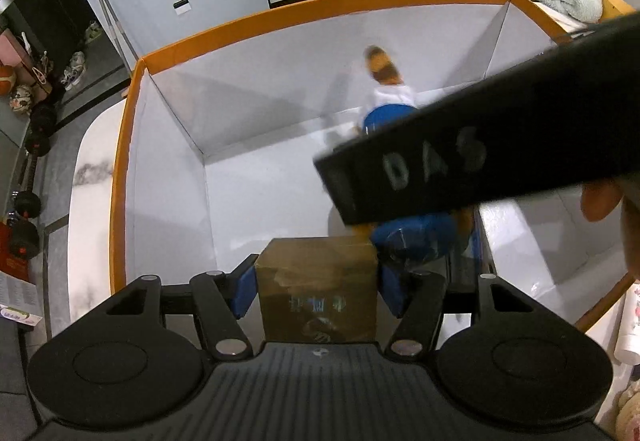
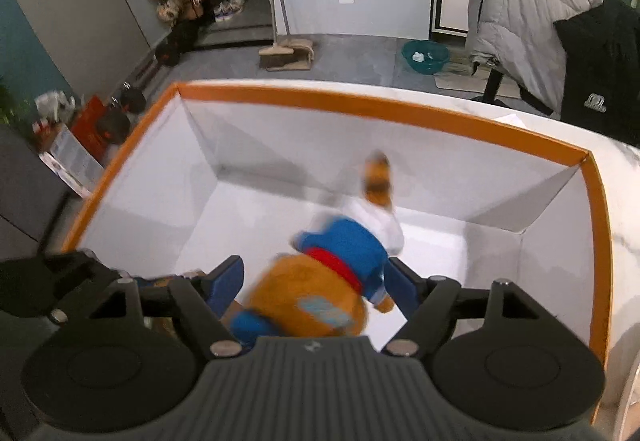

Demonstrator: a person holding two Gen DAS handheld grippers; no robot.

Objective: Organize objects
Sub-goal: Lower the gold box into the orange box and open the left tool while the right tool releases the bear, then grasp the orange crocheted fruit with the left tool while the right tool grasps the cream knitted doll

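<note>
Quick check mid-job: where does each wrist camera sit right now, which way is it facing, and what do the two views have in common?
Left wrist: on the left tool, angled steeply down into the orange-rimmed box; brown carton between its fingers, a fingertip at right.
Right wrist: on the right tool, angled down into the same box; plush toy between its fingers.
Shared: the box, the toy, the grey jacket.

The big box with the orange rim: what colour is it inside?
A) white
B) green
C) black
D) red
A: both wrist views show the box with plain white walls and a white floor under its orange rim, and a plush toy over that floor.
</note>
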